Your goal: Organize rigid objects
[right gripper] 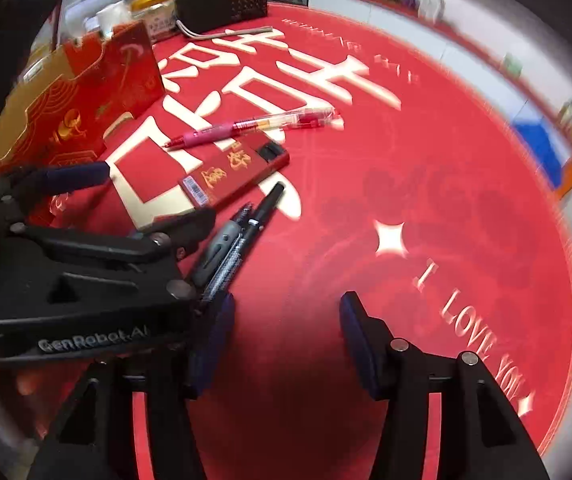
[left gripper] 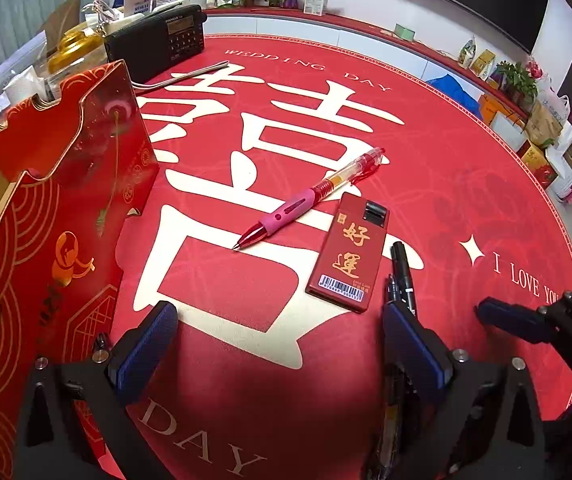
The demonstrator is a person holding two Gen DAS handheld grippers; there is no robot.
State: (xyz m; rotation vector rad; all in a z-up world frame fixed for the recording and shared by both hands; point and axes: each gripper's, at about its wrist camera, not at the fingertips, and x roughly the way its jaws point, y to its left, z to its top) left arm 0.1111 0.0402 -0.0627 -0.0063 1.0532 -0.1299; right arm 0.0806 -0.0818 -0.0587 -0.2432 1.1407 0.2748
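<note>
A red and pink plastic gel pen [left gripper: 310,198] lies slantwise at the middle of the round red mat [left gripper: 466,184] that covers the desk, its tip pointing toward 7 o'clock in the left wrist view. Just beside it, at its 4 o'clock, lies a flat red rectangular box with gold characters and a barcode [left gripper: 350,252], and at that box's 4 o'clock lie a black marker [left gripper: 402,270] and a grey-clipped pen [right gripper: 221,240] side by side. At 9 o'clock stands a tall red cardboard organiser with gold patterns [left gripper: 57,216]. A black radio [left gripper: 157,38] sits at 11 o'clock near the mat's far edge. The left gripper [left gripper: 281,344] stands wide open above the mat with nothing between its jaws. The right gripper [right gripper: 286,340] is likewise parted and empty.
</note>
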